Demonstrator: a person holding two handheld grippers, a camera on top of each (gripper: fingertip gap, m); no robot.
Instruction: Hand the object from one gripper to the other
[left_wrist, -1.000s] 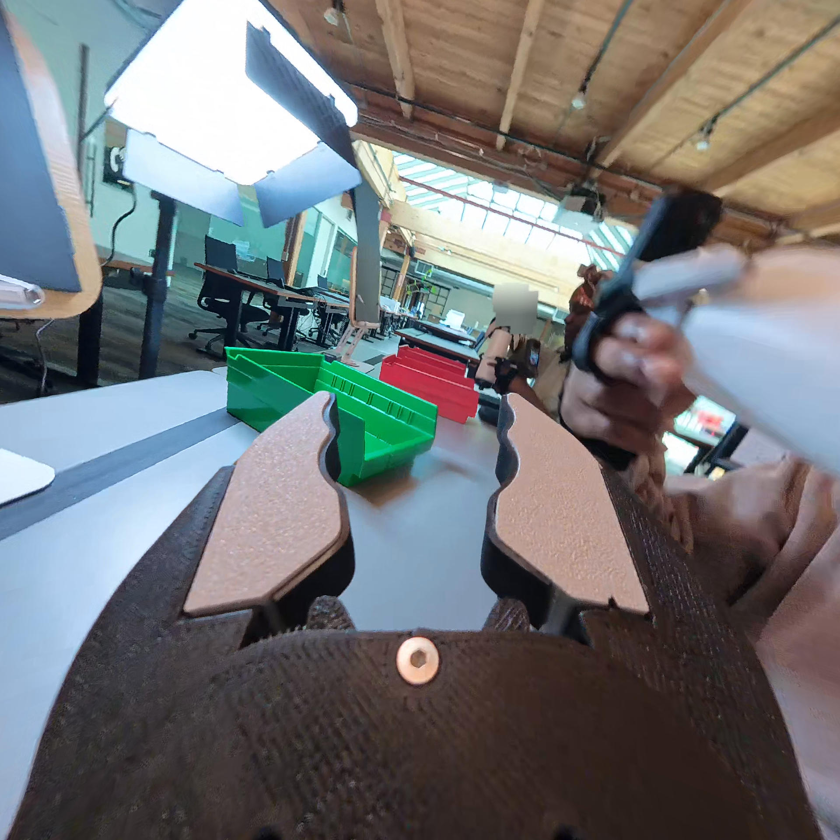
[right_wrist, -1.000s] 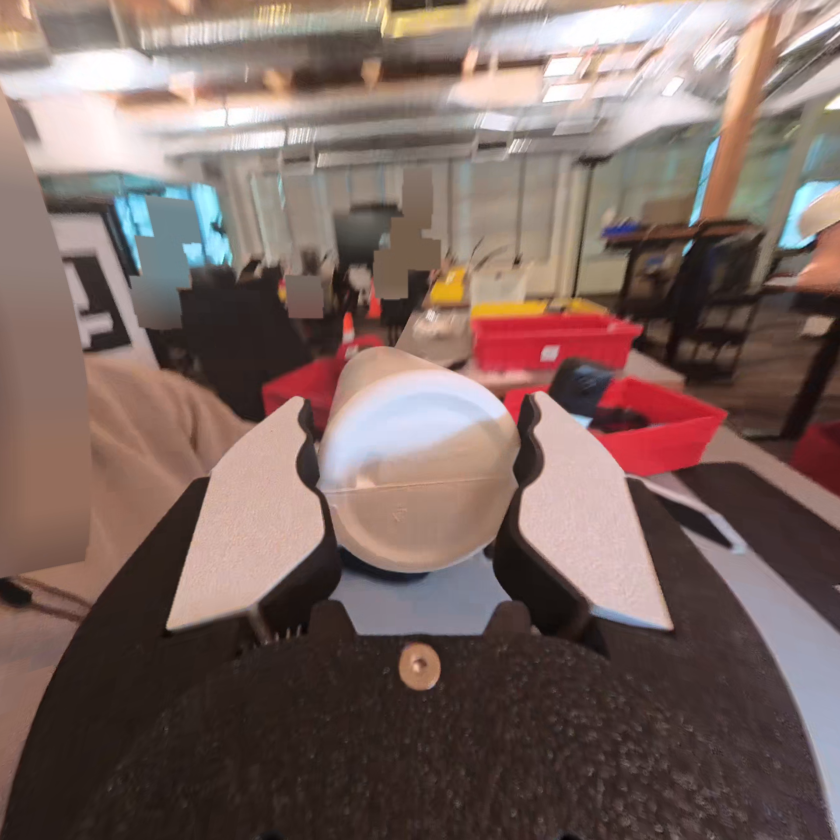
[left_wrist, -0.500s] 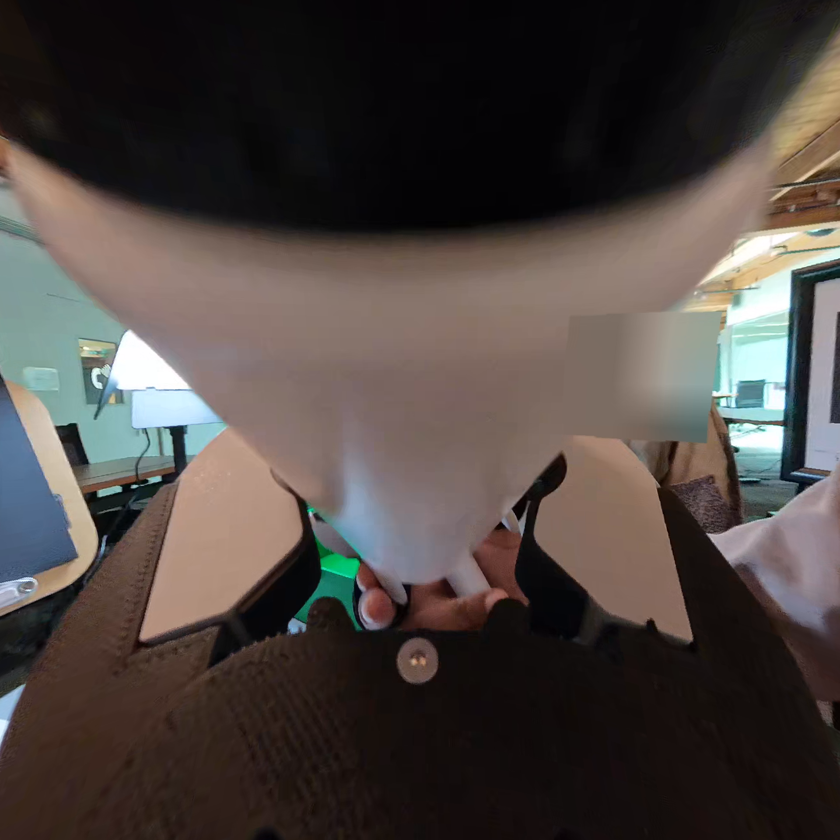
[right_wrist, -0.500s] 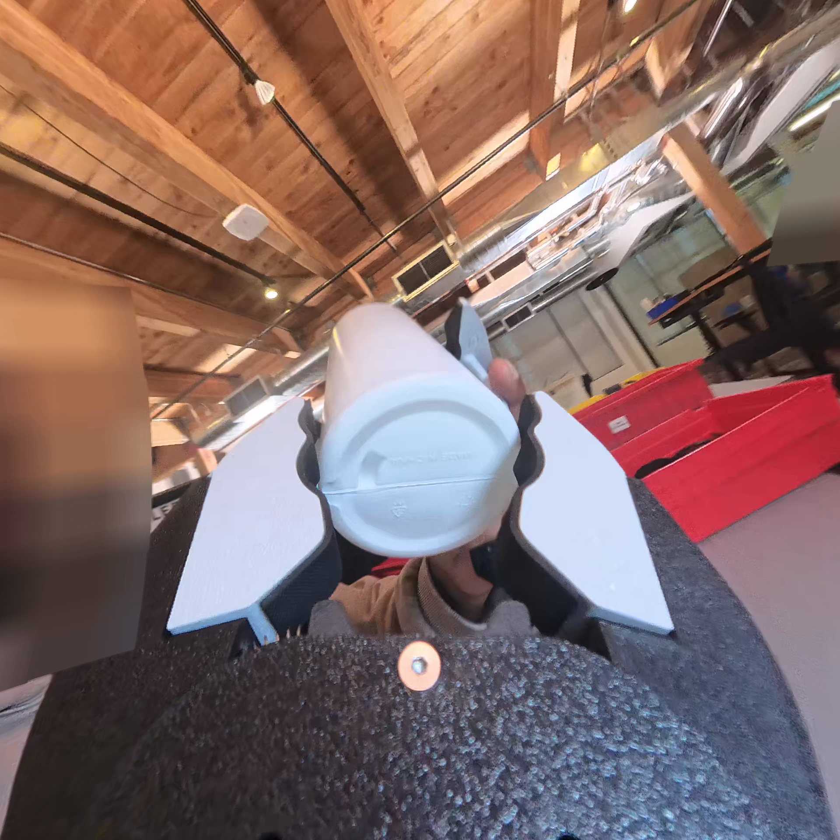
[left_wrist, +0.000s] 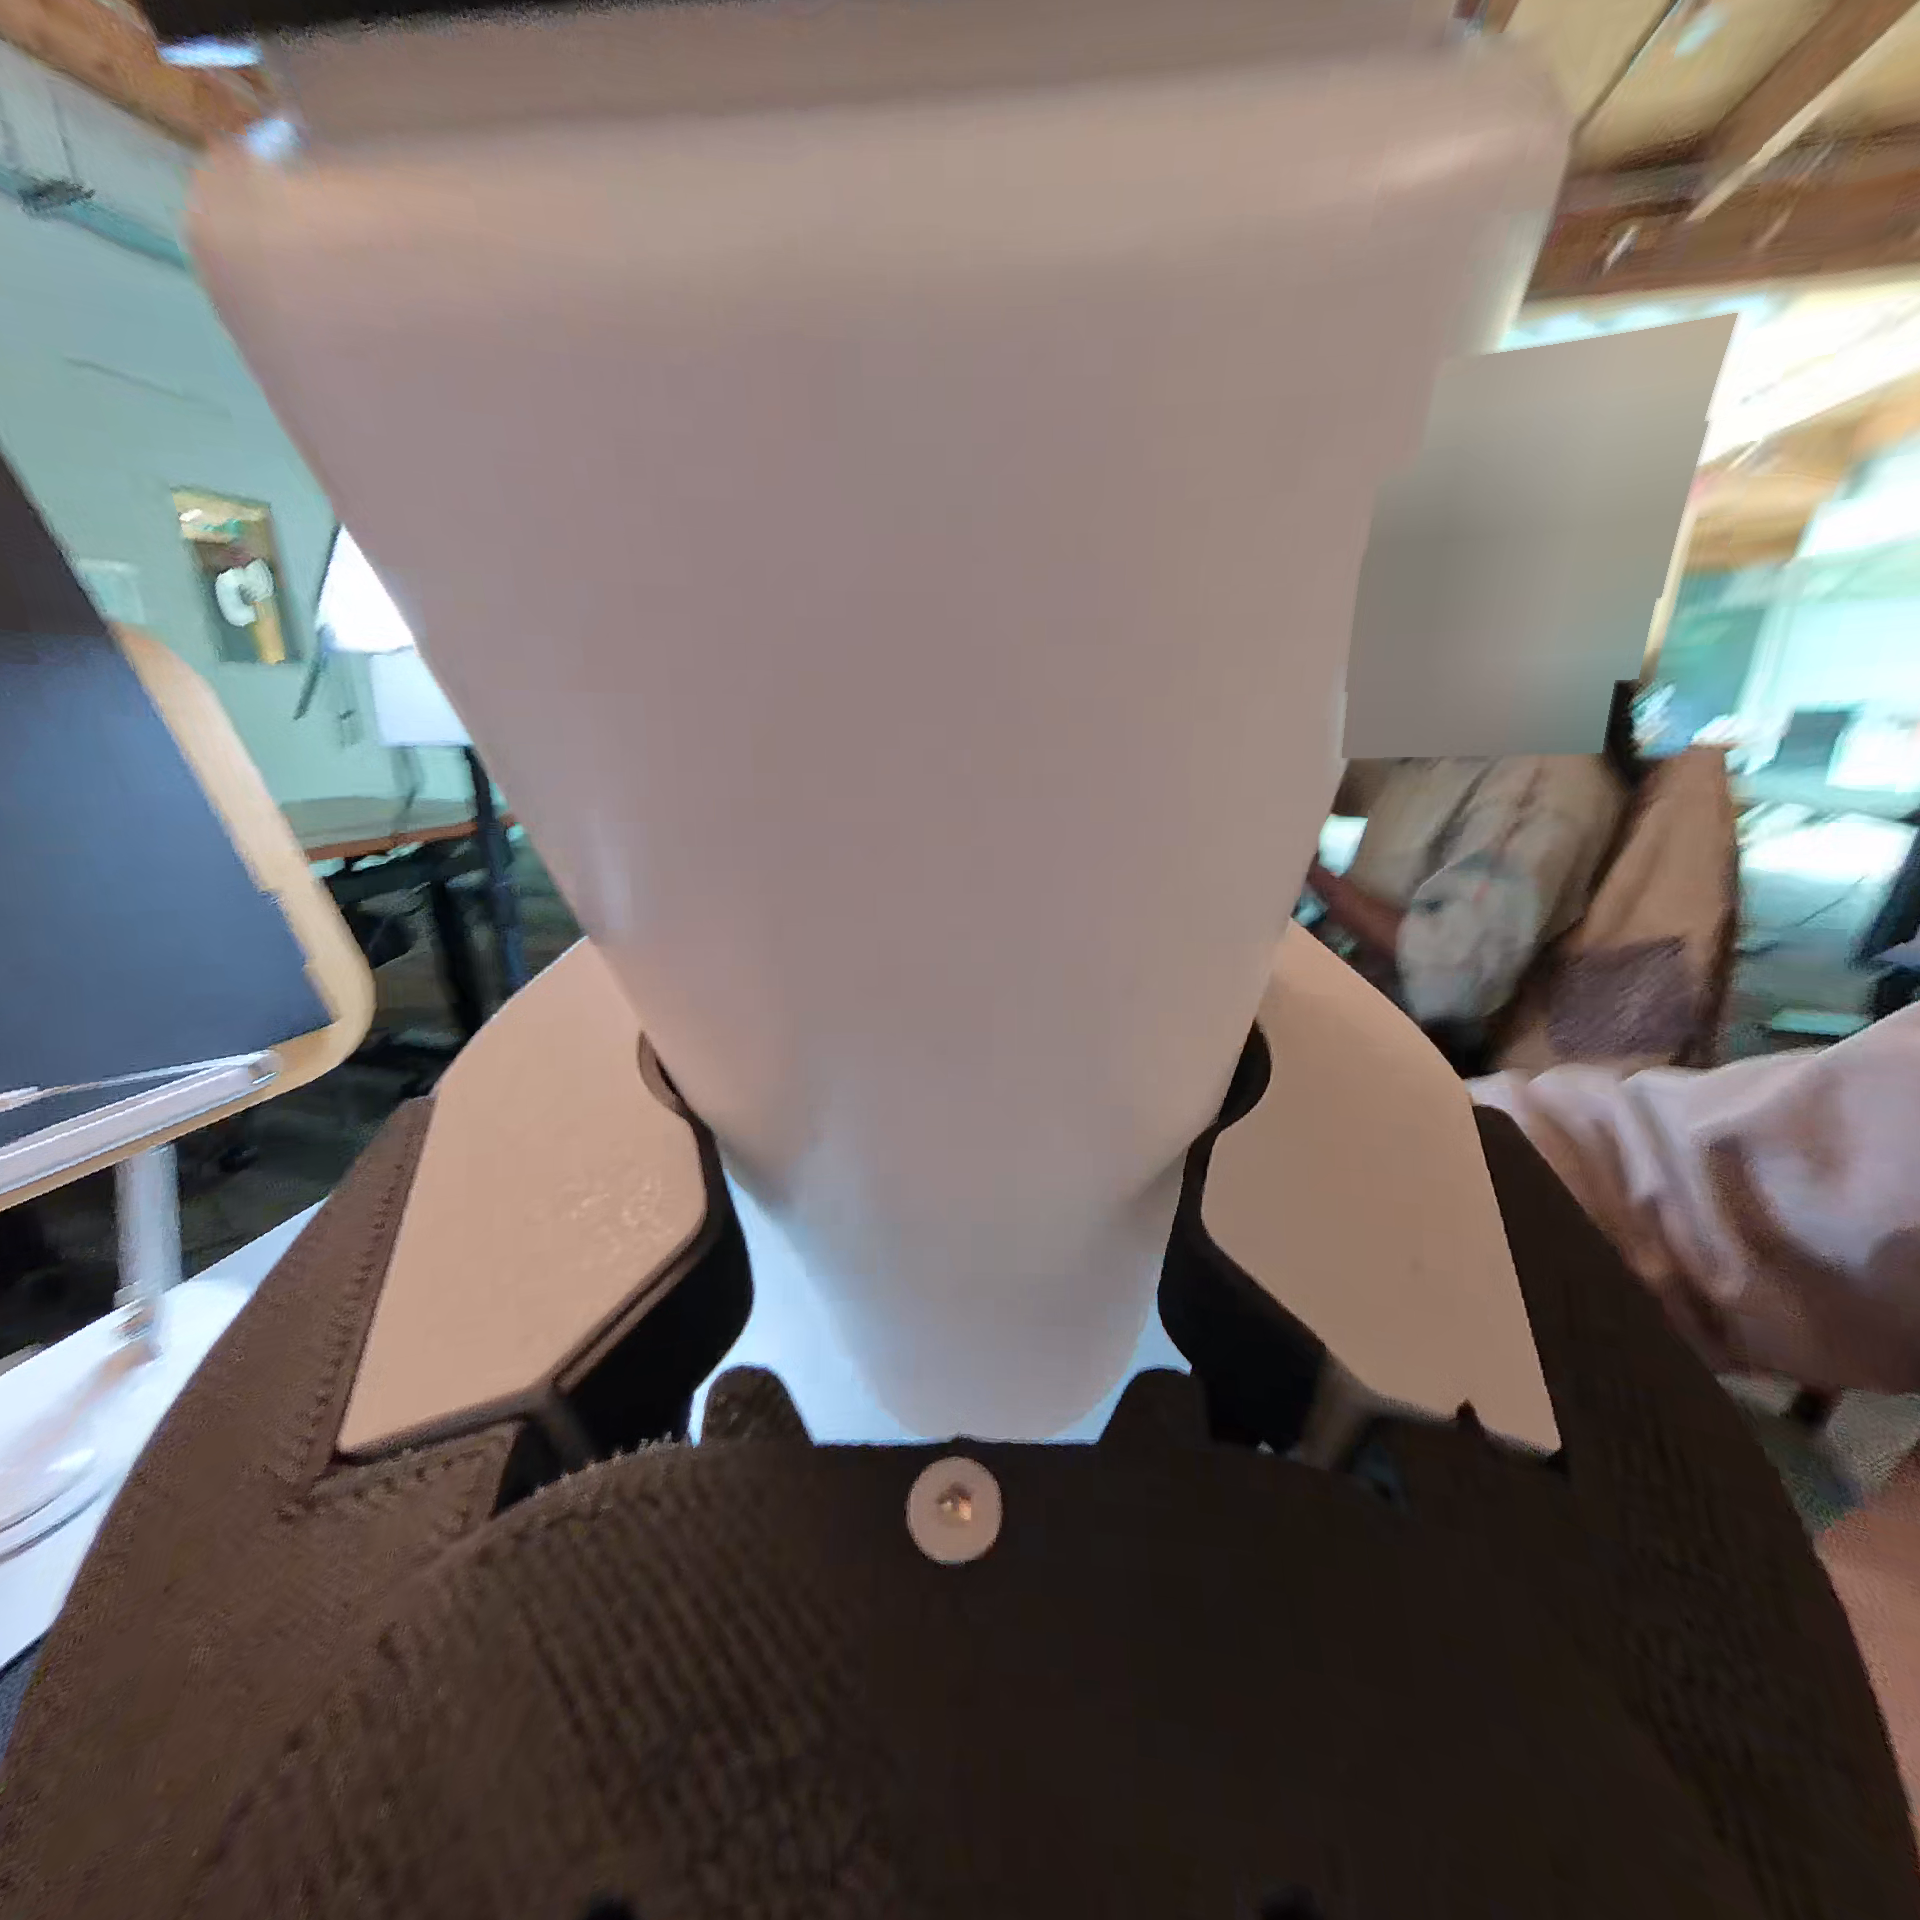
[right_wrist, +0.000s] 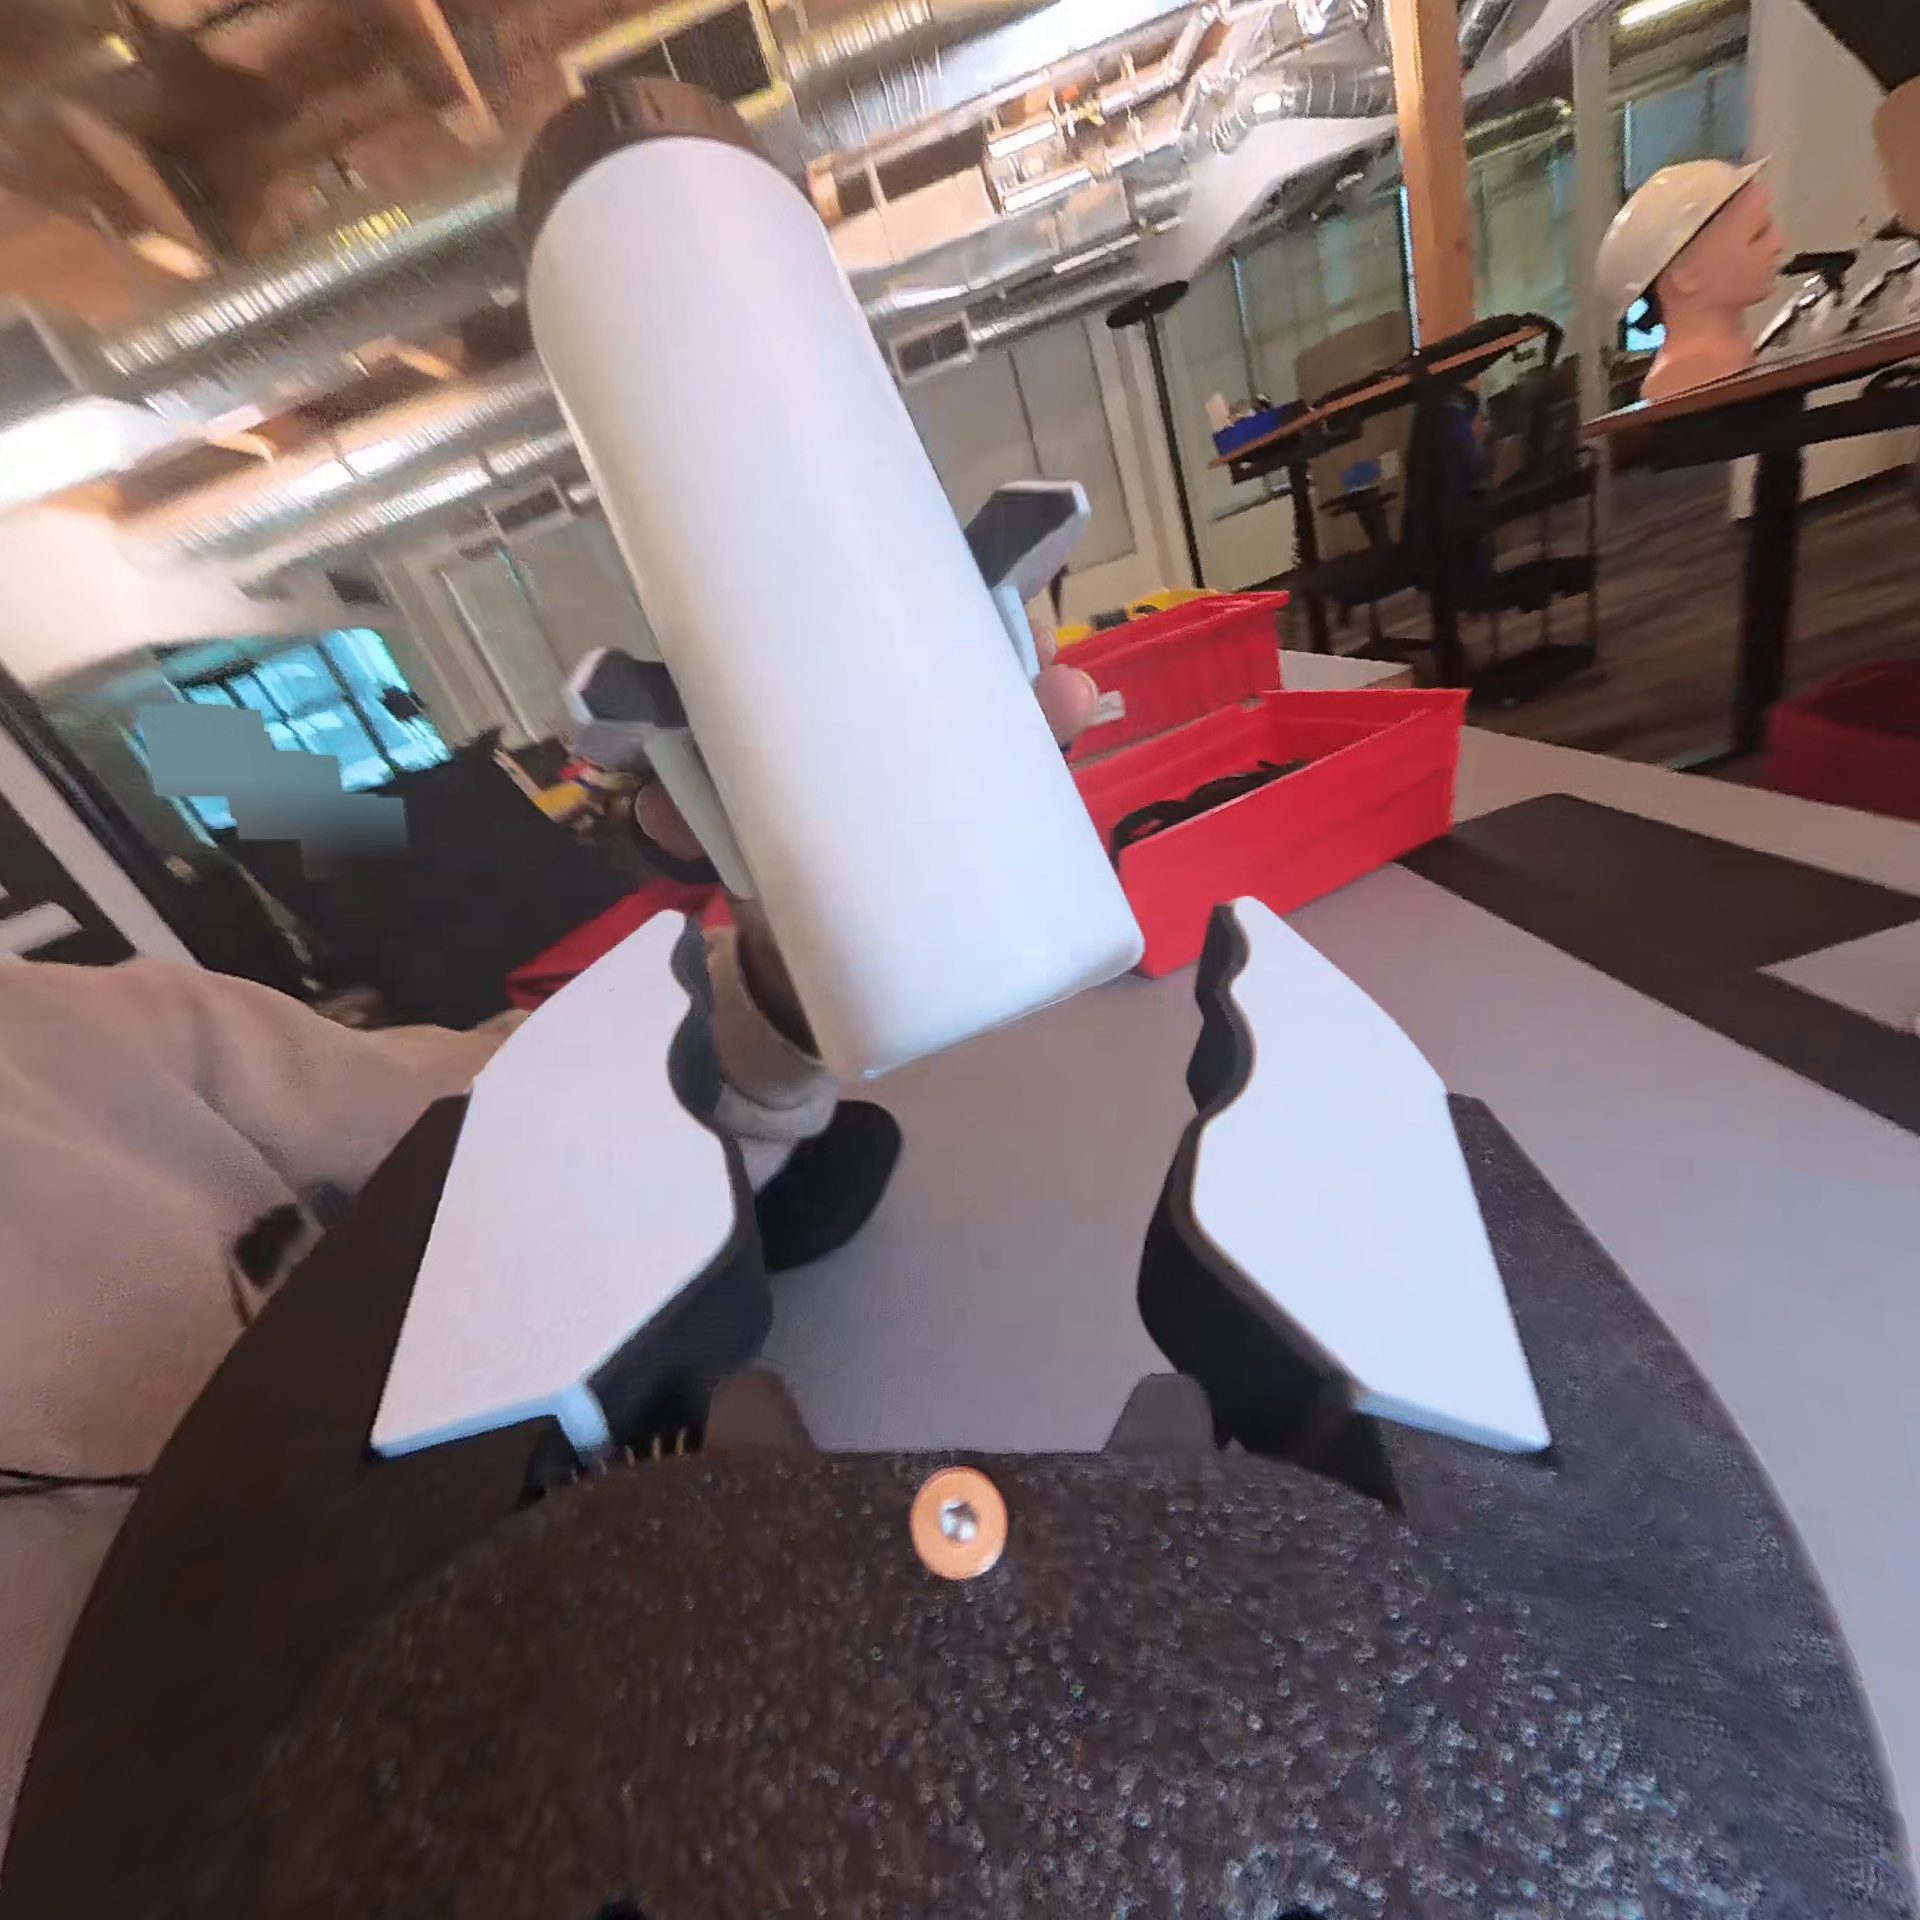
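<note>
One white bottle (left_wrist: 883, 644) here, a plain cylinder with a dark cap end, and it's sitting in the left gripper (left_wrist: 951, 1122), both fingers clamped on its sides. From the left wrist view it fills most of the frame from 12 o'clock down to the middle.

In the right wrist view the same bottle (right_wrist: 821, 582) is up in the air, leaning toward 11 o'clock, with the far-off left gripper's two fingers (right_wrist: 1023, 535) on either side of it around mid-body. The right gripper (right_wrist: 951, 1132) is spread wide with nothing in it; the bottle's lower end hangs just past its fingertips, no contact.

Behind, at about 2 o'clock, two red bins (right_wrist: 1288, 790) sit on the grey table (right_wrist: 1610, 1039), one behind the other. A beige sleeve (left_wrist: 1745, 1195) shows at 3 o'clock in the left view.
</note>
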